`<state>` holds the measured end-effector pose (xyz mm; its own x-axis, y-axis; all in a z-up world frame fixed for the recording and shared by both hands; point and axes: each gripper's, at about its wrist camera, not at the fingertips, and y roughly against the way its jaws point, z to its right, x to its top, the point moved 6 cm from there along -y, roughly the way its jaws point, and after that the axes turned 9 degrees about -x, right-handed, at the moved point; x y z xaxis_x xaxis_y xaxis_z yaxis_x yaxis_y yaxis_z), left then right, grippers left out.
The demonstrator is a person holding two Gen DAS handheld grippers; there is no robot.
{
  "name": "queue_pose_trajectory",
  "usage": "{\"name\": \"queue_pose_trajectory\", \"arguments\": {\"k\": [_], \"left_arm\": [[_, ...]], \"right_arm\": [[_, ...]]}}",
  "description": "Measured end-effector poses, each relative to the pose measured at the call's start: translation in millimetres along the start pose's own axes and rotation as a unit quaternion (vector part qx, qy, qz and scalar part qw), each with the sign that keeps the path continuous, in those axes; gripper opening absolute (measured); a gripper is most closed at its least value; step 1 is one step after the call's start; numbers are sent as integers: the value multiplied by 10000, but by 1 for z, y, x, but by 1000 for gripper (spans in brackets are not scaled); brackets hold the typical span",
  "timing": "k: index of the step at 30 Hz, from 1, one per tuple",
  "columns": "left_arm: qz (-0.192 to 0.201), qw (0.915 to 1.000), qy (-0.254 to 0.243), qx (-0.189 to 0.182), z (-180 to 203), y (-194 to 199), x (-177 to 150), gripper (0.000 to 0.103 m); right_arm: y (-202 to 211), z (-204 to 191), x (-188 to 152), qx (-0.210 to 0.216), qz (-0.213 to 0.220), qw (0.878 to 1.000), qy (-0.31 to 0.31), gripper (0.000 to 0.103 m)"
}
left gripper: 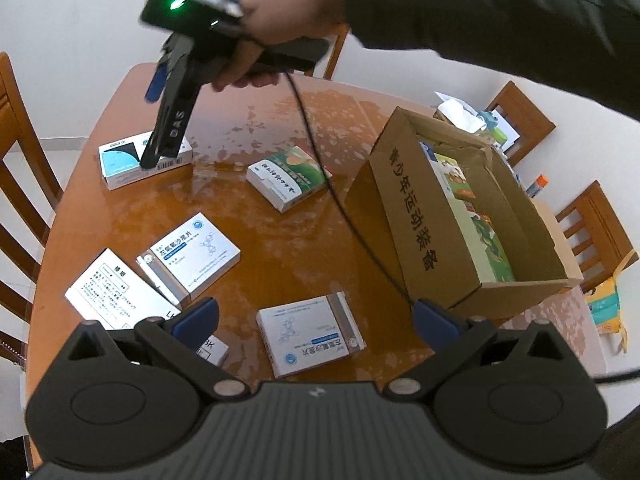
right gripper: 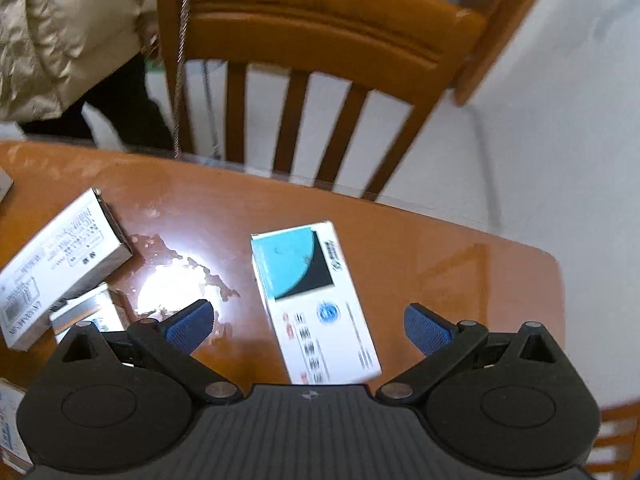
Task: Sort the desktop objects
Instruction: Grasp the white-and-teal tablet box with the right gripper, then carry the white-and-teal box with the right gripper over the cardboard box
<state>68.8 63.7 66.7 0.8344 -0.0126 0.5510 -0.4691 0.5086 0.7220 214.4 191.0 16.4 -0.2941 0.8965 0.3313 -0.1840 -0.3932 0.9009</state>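
Now we hold the right tongs (right gripper: 306,326) spread wide and empty above the teal-and-white box (right gripper: 310,300), which lies flat on the surface (right gripper: 440,248), ready to straddle it. Our left tongs (left gripper: 316,316) hang open, gripping nothing, over another white box (left gripper: 310,334) beside the cardboard carton (left gripper: 460,216), probably where boxes go.
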Motion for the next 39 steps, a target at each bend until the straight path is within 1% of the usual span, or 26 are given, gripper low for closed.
{"name": "queue_pose_trajectory", "arguments": {"k": [2, 4, 5, 6, 8, 10, 12, 14, 18, 22, 24, 25, 26, 27, 30, 33, 35, 37, 39], "left_arm": [[-17, 10000, 21, -39, -2, 1, -1, 103], [-38, 9999, 25, -103, -2, 0, -3, 103], [-55, 9999, 16, -137, -2, -1, -4, 103], [-71, 9998, 2, -162, -2, -2, -4, 103], [-94, 9997, -30, -202, 0, -2, -5, 103], [-111, 9996, -54, -245, 2, -2, -6, 103], [-118, 9995, -78, -271, 3, -1, -7, 103], [-122, 9995, -94, -279, 4, -1, -8, 103], [-92, 9995, -94, -277, 5, 2, -8, 103], [-89, 9995, 7, -294, 5, 2, -10, 103], [-67, 9996, 7, -285, 5, 4, -10, 103], [-59, 9996, 8, -281, 6, 4, -10, 103], [-52, 9996, 13, -276, 6, 4, -10, 103], [-46, 9996, 17, -270, 6, 5, -10, 103], [-8, 9996, 3, -281, 9, 6, -8, 103], [63, 9995, -63, -294, 12, 8, -3, 103], [133, 9992, -200, -311, 16, 12, 2, 103], [206, 9984, -454, -270, 21, 16, 7, 103], [271, 9968, -714, -240, 28, 20, 12, 103]], "right_arm": [[-14, -4, 4, 177, -188, 9994, 247, 103], [-25, -10, 3, 297, -389, 9977, 470, 100], [-28, -11, 2, 332, -469, 9970, 509, 98], [-32, -12, 1, 363, -547, 9964, 528, 99], [-34, -10, 0, 308, -515, 9968, 534, 99], [-34, -6, 0, 349, -509, 9972, 411, 99], [-34, -4, 1, 375, -505, 9975, 337, 96], [-34, -5, 1, 329, -507, 9973, 415, 94], [-31, -5, 3, 494, -541, 9964, 433, 94], [-35, -6, -1, 398, -728, 9945, 638, 94], [-38, -7, -4, 386, -778, 9944, 609, 91], [-36, -8, -4, 477, -729, 9949, 504, 87], [-34, -8, -4, 568, -675, 9954, 371, 76], [-31, -7, -3, 599, -614, 9960, 244, 68], [-20, -9, -8, 500, -590, 9969, 123, 68], [5, -14, -18, 571, -460, 9970, -260, 68], [30, -21, -24, 554, -377, 9962, -554, 68], [61, -29, -34, 350, -341, 9940, -976, 68], [98, -37, -45, 259, -298, 9880, -1494, 68]]}}
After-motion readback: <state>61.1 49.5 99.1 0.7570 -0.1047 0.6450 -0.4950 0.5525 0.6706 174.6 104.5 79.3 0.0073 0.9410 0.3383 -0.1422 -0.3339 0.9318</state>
